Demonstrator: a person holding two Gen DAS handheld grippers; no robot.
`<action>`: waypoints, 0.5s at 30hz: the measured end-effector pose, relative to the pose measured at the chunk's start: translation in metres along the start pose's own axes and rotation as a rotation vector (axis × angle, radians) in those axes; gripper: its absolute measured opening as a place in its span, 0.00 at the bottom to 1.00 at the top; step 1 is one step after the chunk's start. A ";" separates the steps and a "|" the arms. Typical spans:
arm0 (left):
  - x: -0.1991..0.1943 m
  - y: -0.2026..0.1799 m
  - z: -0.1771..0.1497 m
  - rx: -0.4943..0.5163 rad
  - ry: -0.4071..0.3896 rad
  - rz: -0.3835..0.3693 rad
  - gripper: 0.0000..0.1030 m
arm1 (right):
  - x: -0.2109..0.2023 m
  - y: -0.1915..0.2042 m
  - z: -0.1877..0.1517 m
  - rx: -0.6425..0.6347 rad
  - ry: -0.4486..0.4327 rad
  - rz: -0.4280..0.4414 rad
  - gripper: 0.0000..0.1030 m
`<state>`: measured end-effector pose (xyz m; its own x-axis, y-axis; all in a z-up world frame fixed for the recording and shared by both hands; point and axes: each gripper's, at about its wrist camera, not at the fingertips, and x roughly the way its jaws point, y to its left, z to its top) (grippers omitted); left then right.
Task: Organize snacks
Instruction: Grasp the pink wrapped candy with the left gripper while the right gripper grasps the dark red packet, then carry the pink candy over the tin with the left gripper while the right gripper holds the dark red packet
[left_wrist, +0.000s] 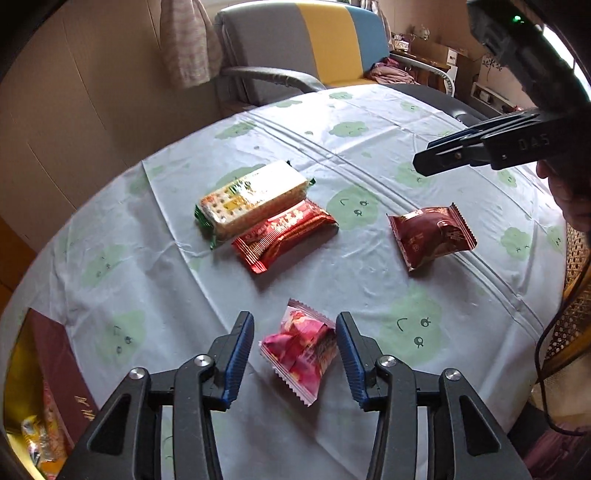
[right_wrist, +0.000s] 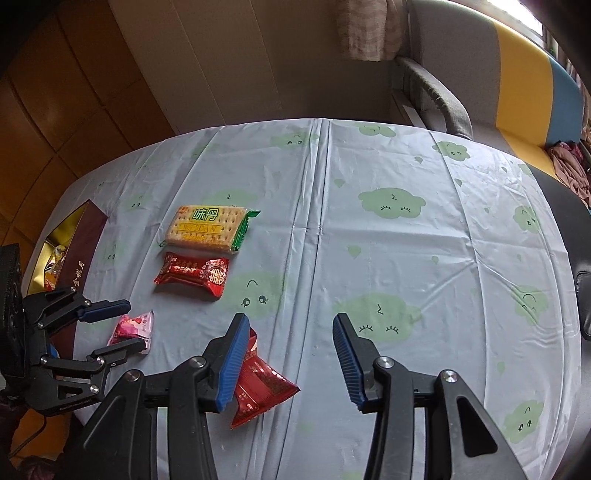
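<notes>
Pink snack packet (left_wrist: 299, 352) lengthwise between spread left gripper (left_wrist: 295, 354) jaws, untouched, notched ends fore-and-aft

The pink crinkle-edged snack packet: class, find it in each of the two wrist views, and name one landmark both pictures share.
Left wrist view: the pink crinkle-edged snack packet lies bottom centre, between the near blue pads.
Right wrist view: the packet lies lower left, between the fingers of the left hand-held gripper.
Shared landmark: the yellow cracker pack with green ends, beside a red foil packet.
</notes>
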<state>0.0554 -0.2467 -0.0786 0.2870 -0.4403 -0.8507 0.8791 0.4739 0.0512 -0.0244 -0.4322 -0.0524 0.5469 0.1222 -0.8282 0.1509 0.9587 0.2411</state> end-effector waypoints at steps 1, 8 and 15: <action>0.002 0.000 -0.001 -0.014 0.000 -0.013 0.40 | 0.001 0.001 0.000 -0.004 0.002 0.005 0.46; -0.015 0.005 -0.028 -0.125 -0.023 -0.033 0.31 | 0.006 0.023 -0.005 -0.090 0.040 0.102 0.57; -0.023 -0.002 -0.043 -0.143 -0.046 -0.001 0.33 | 0.022 0.054 -0.019 -0.286 0.104 0.071 0.63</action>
<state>0.0307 -0.2053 -0.0819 0.3062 -0.4733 -0.8260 0.8168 0.5763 -0.0273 -0.0198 -0.3724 -0.0674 0.4583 0.2030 -0.8653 -0.1304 0.9784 0.1605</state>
